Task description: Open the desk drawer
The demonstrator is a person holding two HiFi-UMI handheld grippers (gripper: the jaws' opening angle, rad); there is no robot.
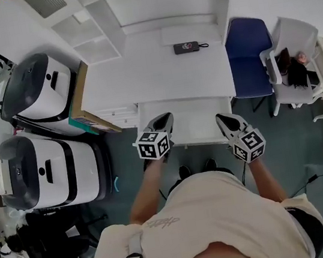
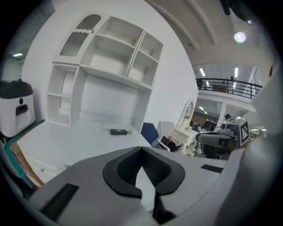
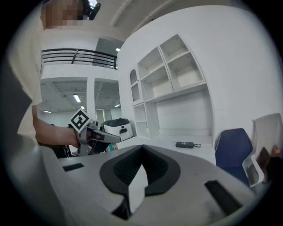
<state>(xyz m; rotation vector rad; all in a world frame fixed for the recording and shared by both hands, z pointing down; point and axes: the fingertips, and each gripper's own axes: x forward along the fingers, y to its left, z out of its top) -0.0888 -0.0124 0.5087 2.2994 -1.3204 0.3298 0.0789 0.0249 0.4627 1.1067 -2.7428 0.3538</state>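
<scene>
Drawer (image 1: 187, 121) of the white desk (image 1: 153, 75) stands pulled out toward the person. It comes out from under the middle of the desk's front edge. From the head view it looks like a plain white rectangle, the same colour as the desk top, and its inside is too pale to show any detail.

In the head view the left gripper (image 1: 163, 121) has its tip over the drawer's left side, near the front corner. The tip of the right gripper (image 1: 226, 121) is at the drawer's right edge. Whether either one touches the drawer this view does not tell.

The left gripper view and the right gripper view both look over the desk top toward the shelves (image 1: 102, 25), and the drawer is hidden below the gripper bodies. In each of these two views the jaws are closed, the dark pads meeting at the tips, with nothing between them.

On the desk top, well behind the drawer, lies a small black device (image 1: 186, 47) with a cord. A blue chair (image 1: 249, 51) stands beside the desk on the right.
</scene>
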